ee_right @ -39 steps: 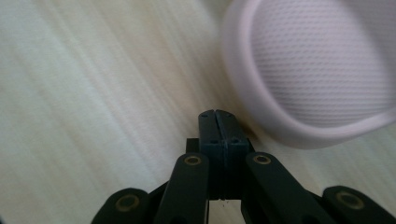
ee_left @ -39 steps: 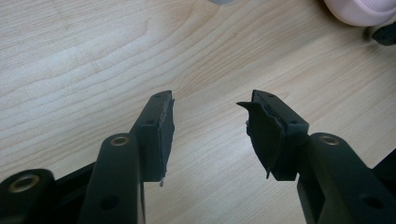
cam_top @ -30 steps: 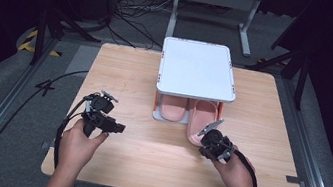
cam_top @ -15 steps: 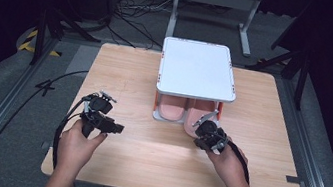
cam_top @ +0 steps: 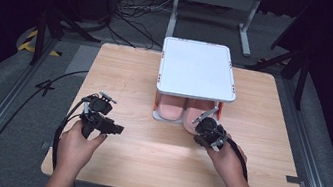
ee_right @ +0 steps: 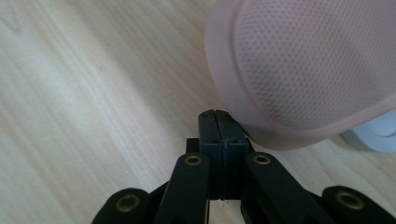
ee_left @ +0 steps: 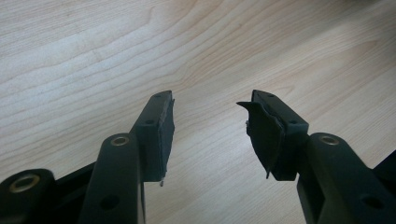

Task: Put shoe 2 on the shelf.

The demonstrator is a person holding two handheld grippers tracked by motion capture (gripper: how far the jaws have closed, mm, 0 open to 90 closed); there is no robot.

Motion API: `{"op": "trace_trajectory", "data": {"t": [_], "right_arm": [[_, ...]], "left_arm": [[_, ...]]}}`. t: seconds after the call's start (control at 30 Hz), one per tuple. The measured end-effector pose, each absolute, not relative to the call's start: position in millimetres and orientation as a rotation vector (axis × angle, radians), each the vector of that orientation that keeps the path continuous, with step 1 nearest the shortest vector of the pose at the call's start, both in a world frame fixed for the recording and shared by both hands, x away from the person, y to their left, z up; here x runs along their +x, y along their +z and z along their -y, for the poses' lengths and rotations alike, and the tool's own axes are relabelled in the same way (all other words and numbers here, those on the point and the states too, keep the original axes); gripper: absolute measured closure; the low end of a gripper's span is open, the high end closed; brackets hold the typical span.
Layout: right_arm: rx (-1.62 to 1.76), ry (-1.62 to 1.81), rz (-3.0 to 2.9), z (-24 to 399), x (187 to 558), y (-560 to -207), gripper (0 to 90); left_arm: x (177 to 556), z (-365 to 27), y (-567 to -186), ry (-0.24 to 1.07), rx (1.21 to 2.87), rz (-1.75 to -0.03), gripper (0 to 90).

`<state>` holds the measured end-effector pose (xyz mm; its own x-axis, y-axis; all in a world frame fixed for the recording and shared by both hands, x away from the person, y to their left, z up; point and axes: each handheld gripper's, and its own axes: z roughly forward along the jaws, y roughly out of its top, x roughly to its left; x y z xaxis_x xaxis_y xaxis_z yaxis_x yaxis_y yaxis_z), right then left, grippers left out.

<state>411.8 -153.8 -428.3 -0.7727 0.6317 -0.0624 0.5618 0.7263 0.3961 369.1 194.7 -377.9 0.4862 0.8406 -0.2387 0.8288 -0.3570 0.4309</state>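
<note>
The work in hand is seating a pair of pink slippers under a small white rack (cam_top: 197, 70) that stands on the wooden table (cam_top: 142, 170).

**Position of parts.** The right slipper (cam_top: 196, 115) lies beneath the rack's top shelf, beside the left slipper (cam_top: 170, 111); both heels face the person. In the right gripper view the slipper's heel (ee_right: 299, 70) lies just ahead and to one side of the fingertips, its rim touching or nearly touching them.

**Gripper state.** The right gripper (cam_top: 202, 122) has its jaws pressed fully together with nothing between them; it serves as a blunt pusher. The left gripper (cam_top: 118, 129) hovers over bare tabletop well apart from the rack, jaws spread fairly wide and empty.

**Procedure for the step.**
1. Keep the right jaws closed so that the tip cannot snag the mesh upper.
2. Apply the tip to the heel rim at its centre, not off to one side, or the slipper is likely to pivot against its neighbour.
3. Push low and level along the table, toward the back of the rack.
4. Avoid the rack's front leg (cam_top: 219, 113), which is close to the gripper.
5. Hold the left gripper ready to steady the rack if it slides.
</note>
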Motion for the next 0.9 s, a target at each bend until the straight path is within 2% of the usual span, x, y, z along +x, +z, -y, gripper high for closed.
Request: {"op": "trace_trajectory", "data": {"t": [0.1, 0.2, 0.53, 0.8, 0.9], "right_arm": [[0.971, 0.435, -2.693, 155, 420, -434, 90.0], [1.036, 0.491, -2.714, 167, 427, -437, 90.0], [0.963, 0.634, -2.672, 169, 410, -424, 89.7], [1.008, 0.607, -2.682, 168, 433, -432, 90.0], [1.011, 0.494, -2.624, 166, 443, -433, 89.9]], "left_arm": [[368, -198, -378, 0.031, 2.231, -1.377, 50.9], [367, -201, -378, 0.037, 2.224, -1.383, 50.9], [368, -198, -379, 0.034, 2.231, -1.386, 51.0], [369, -195, -380, 0.025, 2.238, -1.38, 50.9], [370, -197, -381, 0.027, 2.238, -1.377, 50.9]]}}
